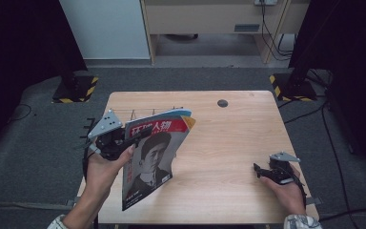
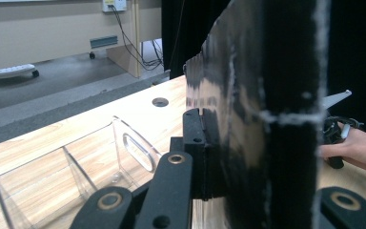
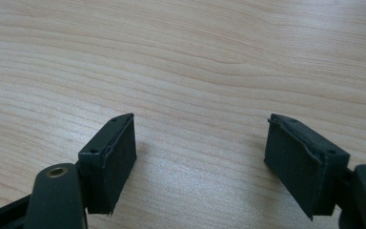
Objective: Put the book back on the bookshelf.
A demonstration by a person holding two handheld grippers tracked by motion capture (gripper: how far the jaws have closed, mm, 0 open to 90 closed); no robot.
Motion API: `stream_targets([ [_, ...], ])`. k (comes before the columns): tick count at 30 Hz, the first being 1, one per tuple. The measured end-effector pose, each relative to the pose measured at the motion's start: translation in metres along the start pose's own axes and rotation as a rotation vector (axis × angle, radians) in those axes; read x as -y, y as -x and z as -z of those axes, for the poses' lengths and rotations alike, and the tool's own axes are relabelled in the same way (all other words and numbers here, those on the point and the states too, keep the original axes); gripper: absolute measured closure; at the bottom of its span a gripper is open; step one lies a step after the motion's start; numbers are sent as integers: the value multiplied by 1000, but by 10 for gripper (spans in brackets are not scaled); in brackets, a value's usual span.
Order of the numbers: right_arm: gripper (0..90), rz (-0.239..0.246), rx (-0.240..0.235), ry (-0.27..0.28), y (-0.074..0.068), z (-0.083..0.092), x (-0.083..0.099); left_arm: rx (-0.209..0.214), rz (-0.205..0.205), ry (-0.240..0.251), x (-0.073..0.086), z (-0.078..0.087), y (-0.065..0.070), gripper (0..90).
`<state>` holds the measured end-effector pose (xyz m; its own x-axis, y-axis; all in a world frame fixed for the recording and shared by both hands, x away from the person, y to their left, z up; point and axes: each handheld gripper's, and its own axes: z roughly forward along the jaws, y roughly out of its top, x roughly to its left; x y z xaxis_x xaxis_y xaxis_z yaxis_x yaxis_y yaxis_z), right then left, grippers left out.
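Note:
A magazine (image 1: 152,157) with a red masthead and a portrait on its cover hangs tilted over the left part of the wooden table (image 1: 228,138). My left gripper (image 1: 123,139) is shut on the magazine's left edge, held up by a hand. In the left gripper view the magazine (image 2: 267,119) stands edge-on and dark between the jaws of the left gripper (image 2: 262,157). Behind the magazine, a clear acrylic divider rack (image 1: 133,113) stands on the table's left side. My right gripper (image 1: 262,171) rests low at the table's right front, open, with bare wood between its pads (image 3: 114,157).
The clear rack (image 2: 76,167) has several upright dividers and sits just left of the held magazine. A round cable hole (image 1: 222,103) lies near the table's far edge. Black stands with yellow-striped bases (image 1: 74,88) flank the table on the floor.

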<state>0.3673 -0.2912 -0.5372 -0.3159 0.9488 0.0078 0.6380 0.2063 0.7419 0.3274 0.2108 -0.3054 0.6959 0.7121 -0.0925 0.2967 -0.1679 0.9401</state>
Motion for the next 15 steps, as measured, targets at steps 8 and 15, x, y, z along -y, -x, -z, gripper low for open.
stream_targets([
  [8,261,1,-1,-1,0,0,0,-22,10,6,5,12,-8,867],
  [15,261,1,-1,-2,0,0,0,-33,18,25,9,27,-13,867],
])
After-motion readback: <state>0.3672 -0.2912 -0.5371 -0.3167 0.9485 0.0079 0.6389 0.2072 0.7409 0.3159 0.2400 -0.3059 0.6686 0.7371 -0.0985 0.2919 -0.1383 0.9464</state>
